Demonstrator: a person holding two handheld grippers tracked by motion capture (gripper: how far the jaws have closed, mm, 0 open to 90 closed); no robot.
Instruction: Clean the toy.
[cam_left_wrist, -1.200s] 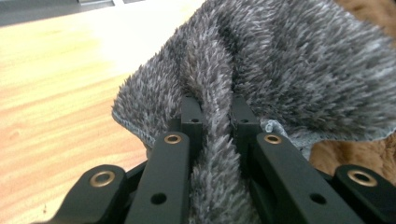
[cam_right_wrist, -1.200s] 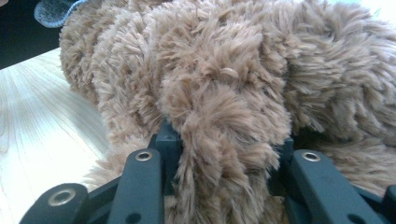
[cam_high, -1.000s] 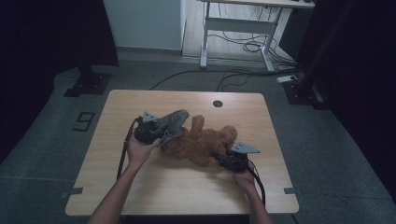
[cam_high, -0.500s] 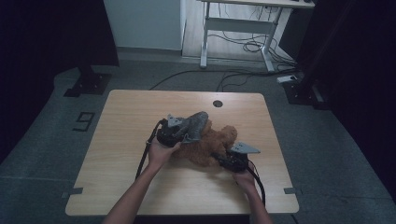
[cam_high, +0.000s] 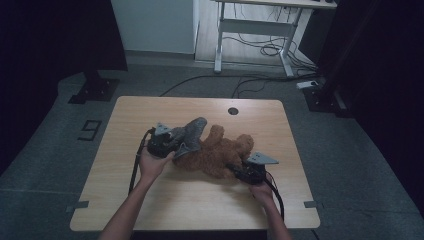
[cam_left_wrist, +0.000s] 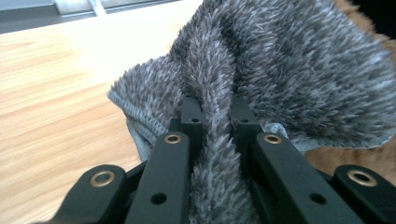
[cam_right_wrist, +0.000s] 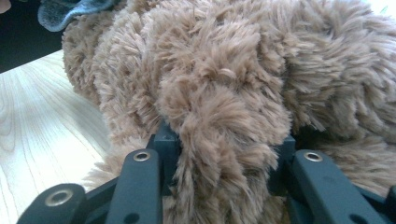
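A brown teddy bear (cam_high: 220, 155) lies on its side in the middle of the wooden table (cam_high: 150, 110). My left gripper (cam_high: 177, 142) is at the bear's left end, shut on a fold of a grey furry cloth (cam_high: 192, 132) that drapes over that end. In the left gripper view the grey furry cloth (cam_left_wrist: 289, 70) is pinched between the jaws of the left gripper (cam_left_wrist: 215, 107), with brown plush (cam_left_wrist: 355, 156) beyond it. My right gripper (cam_high: 236, 168) is at the bear's right end. In the right gripper view my right gripper (cam_right_wrist: 224, 135) is shut on a thick limb of the bear (cam_right_wrist: 219, 93).
A round cable hole (cam_high: 233, 110) sits near the table's far edge. Behind the table stands a white desk frame (cam_high: 250, 30) with cables on the floor. Black stand bases (cam_high: 95, 90) rest on the floor at the far left and right. Tape marks (cam_high: 77, 205) sit at the table's near corners.
My left gripper swung right over the bear with the grey cloth, then came back to the left. The right gripper stayed put on the bear.
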